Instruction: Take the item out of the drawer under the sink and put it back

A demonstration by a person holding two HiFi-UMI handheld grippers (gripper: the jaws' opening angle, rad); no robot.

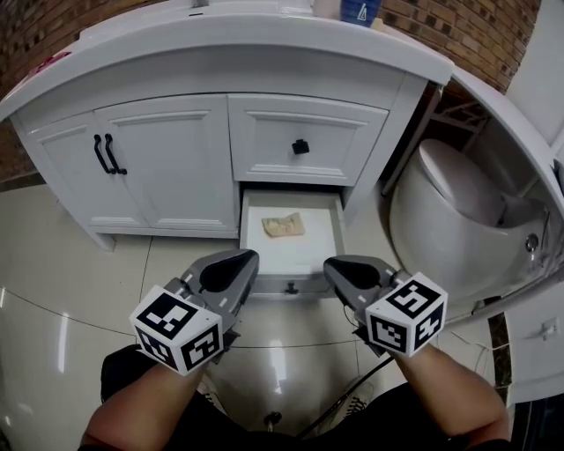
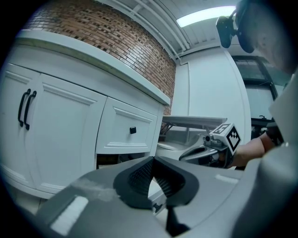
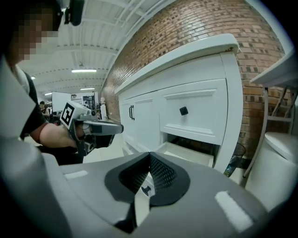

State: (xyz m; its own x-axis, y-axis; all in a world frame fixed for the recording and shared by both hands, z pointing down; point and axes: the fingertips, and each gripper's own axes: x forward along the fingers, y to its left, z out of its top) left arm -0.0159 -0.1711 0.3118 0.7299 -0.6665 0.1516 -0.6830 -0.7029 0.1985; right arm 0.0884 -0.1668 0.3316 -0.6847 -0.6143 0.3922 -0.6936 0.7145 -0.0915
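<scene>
A: How are the fingers of the left gripper (image 2: 152, 159) set?

B: They are pressed together at the tips. Nothing is held between the ribbed pads (image 2: 139, 176).

A: And the right gripper (image 3: 150, 153)?

B: The same is seen there: the tips are shut on each other and nothing is gripped.

A: Where are the two grippers held?

B: Both are held side by side above the tiled floor (image 1: 70, 264), close to the near end of the open drawer (image 1: 264, 251). The left one is at its near left corner, the right one at its near right corner. Whether the drawer front is touched cannot be told. A marker cube (image 1: 176, 330) is carried at the near end of the left gripper, and another cube (image 1: 407, 313) at the near end of the right one.

A: Where is the item (image 1: 284, 225) found?

B: It is a crumpled tan thing, and it is lying inside the drawer toward the far end, on the white bottom. It is well apart from both grippers.

A: What is seen around the drawer?

B: A shut drawer with a black knob (image 1: 300, 146) is set directly above it, under the white counter (image 1: 264, 40). To the left, two cabinet doors with black handles (image 1: 105, 153) are shut. To the right, a white toilet (image 1: 458, 211) is placed beside the cabinet. A brick wall (image 1: 458, 26) is seen at the far side.
</scene>
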